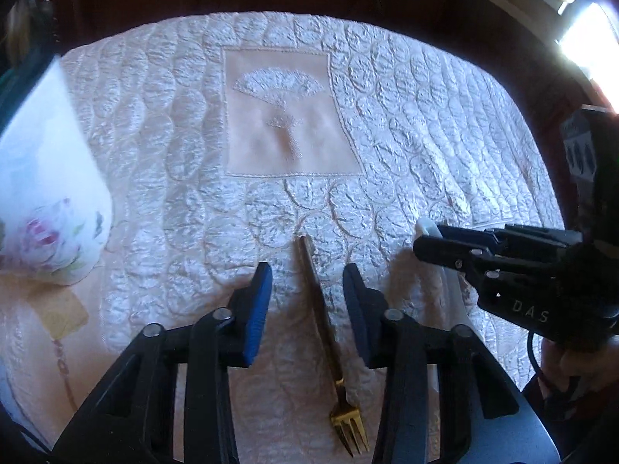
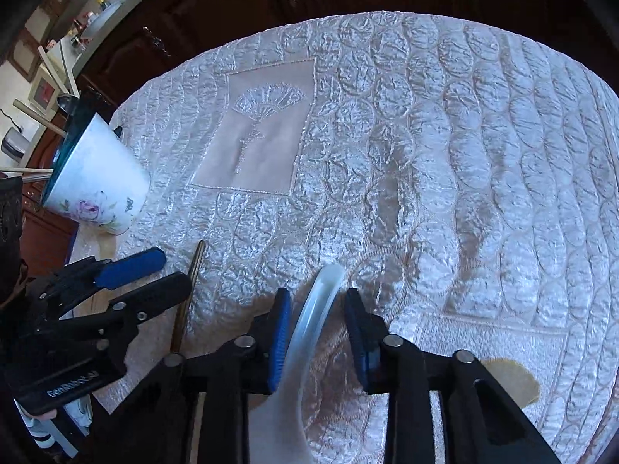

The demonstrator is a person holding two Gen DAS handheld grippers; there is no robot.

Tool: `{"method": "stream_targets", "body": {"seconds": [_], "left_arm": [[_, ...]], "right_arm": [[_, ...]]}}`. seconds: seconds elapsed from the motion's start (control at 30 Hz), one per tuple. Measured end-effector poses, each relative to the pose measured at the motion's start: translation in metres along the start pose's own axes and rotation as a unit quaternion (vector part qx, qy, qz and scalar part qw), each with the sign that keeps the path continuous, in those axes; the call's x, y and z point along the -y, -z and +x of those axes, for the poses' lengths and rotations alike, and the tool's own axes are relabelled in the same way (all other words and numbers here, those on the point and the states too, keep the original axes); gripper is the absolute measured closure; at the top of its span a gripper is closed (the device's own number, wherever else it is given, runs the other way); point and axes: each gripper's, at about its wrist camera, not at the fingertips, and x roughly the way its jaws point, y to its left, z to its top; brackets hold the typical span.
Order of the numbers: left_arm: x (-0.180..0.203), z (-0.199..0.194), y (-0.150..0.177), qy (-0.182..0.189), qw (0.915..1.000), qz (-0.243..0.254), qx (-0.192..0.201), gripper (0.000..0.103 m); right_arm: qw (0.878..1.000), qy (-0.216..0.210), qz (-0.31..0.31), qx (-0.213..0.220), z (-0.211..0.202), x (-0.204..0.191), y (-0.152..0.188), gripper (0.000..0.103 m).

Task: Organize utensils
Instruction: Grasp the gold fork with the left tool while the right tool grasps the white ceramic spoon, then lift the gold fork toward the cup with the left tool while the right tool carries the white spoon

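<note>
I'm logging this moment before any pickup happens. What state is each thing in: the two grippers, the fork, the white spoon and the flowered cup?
Left gripper: open, straddling the fork handle.
Right gripper: open, pads either side of the spoon handle.
Gold fork: flat on the cloth.
White spoon: lying on the cloth.
Flowered cup: upright, holding utensils.

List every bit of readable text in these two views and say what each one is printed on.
"DAS": white letters on the black body of the right gripper, seen from the left wrist.
"GenRobot.AI": white print on the body of the left gripper, seen from the right wrist; the last letters are blurred.
The floral cup carries no text.
</note>
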Motion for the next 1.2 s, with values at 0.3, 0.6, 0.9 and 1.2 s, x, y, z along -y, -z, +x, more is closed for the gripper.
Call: {"method": "stream_targets", "body": {"seconds": [0.3, 0.6, 0.9, 1.2], "left_arm": [[-0.004, 0.005, -0.004, 0.008, 1.0000, -0.001, 0.000, 0.095], [-0.020, -0.053, 0.003, 0.035, 0.9981, -0.010, 0.049, 0.096], [-0.025, -0.102, 0.008, 0.035, 0.9945, -0.004, 0.099, 0.097], [-0.036, -0.131, 0.010, 0.019, 0.9909, -0.009, 0.133, 0.098]], "right_arm": [[0.999, -0.030, 0.005, 0.024, -0.018, 0.007, -0.003, 0.087], [0.996, -0.044, -0.022, 0.074, -0.064, -0.008, -0.004, 0.091], [0.990, -0.060, -0.049, 0.115, -0.104, -0.029, -0.006, 0.091], [0.985, -0.063, -0.077, 0.140, -0.125, -0.057, -0.014, 0.091]]}}
